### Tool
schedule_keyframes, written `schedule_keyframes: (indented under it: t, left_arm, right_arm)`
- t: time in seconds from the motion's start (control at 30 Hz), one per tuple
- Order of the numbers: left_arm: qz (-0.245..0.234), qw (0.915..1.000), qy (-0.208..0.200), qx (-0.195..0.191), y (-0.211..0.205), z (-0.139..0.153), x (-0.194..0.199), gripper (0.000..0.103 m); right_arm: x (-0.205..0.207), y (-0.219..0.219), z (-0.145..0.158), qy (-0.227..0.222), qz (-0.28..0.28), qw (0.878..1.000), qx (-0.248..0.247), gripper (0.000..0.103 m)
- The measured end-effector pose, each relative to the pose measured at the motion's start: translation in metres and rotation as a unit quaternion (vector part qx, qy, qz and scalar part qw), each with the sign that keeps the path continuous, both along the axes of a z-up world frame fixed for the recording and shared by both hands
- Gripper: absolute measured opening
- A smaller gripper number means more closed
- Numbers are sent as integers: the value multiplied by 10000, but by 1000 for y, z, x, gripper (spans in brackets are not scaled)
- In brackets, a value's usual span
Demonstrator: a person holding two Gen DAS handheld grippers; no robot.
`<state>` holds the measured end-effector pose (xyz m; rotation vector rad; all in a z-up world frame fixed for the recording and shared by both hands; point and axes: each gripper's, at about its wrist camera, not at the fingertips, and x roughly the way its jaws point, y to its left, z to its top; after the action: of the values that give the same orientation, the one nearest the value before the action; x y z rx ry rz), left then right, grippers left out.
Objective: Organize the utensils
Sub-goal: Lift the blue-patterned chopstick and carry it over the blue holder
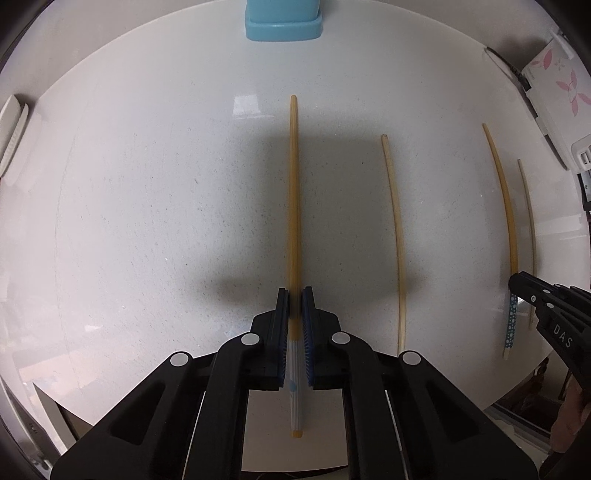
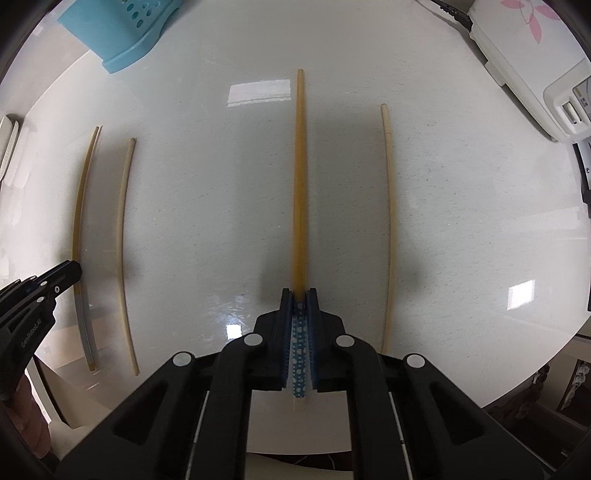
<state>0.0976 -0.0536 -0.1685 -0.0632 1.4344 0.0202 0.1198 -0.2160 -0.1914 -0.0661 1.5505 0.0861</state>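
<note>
The left tool [image 1: 295, 295] is clenched on an amber chopstick with a pale grey striped handle [image 1: 294, 192], which lies flat on the white surface [image 1: 147, 221] pointing away. The right tool [image 2: 300, 295] grips a second amber chopstick, this one with a blue dotted handle [image 2: 300, 177] (also flat). A plain pale chopstick [image 1: 395, 236] lies between the two gripped ones, and another pale chopstick [image 2: 388, 221] lies just right of the right tool. Farther off stands a light blue perforated holder [image 2: 125, 33]; a white appliance with pink flowers [image 2: 524, 55] sits at the far right.

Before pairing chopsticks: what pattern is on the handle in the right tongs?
Blue with white dots; the right wrist view shows it best.
</note>
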Motion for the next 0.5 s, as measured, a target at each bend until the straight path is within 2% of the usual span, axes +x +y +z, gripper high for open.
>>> schedule_keyframes:
  t: [0.27,0.5]
  left_arm:
    - [117,9996,-246,-102,-3,12,-8,7]
    - [205,9984,-523,-21,-2,30,-16,7]
  right_arm:
    - [-1,-11,14,-173,3,9998,120,7]
    - [0,-9,27,-357,30,9991,213,7]
